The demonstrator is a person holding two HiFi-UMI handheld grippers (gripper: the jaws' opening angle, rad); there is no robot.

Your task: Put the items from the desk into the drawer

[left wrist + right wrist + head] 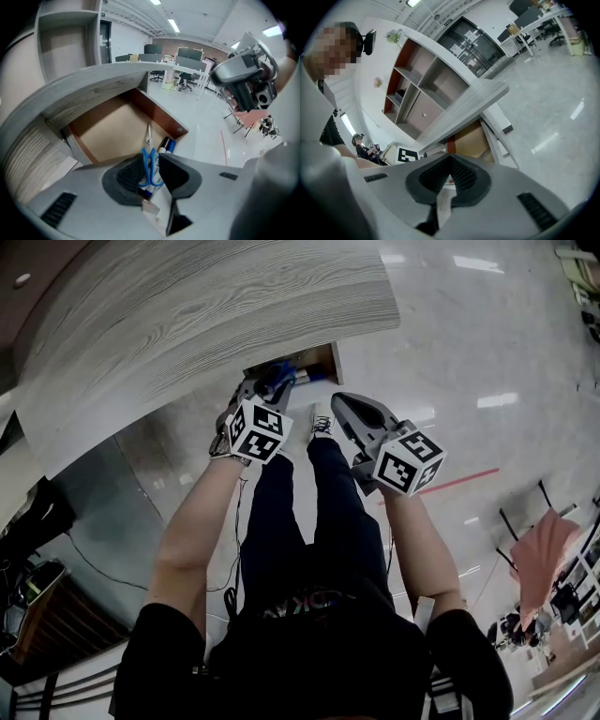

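Under the grey wood-grain desk top (206, 315) a drawer (319, 357) stands pulled out, brown inside. My left gripper (272, 381) hovers at its mouth, shut on blue-handled scissors (150, 166) whose blades point into the drawer (161, 115). Two markers (168, 144) lie in the drawer's near corner, under the scissors. My right gripper (339, 401) hangs to the right of the drawer over the floor, shut, with nothing between its pads (461, 176). It also shows at the upper right of the left gripper view, as the right gripper (243, 79). The drawer (468, 140) sits just beyond it.
The desk top (93, 79) overhangs the drawer closely. Open shelving (417, 89) rises behind the desk. A shiny floor (469, 343) spreads to the right, with a red line (469, 479) and a chair (544, 549). The person's legs and shoes (319, 423) are below the grippers.
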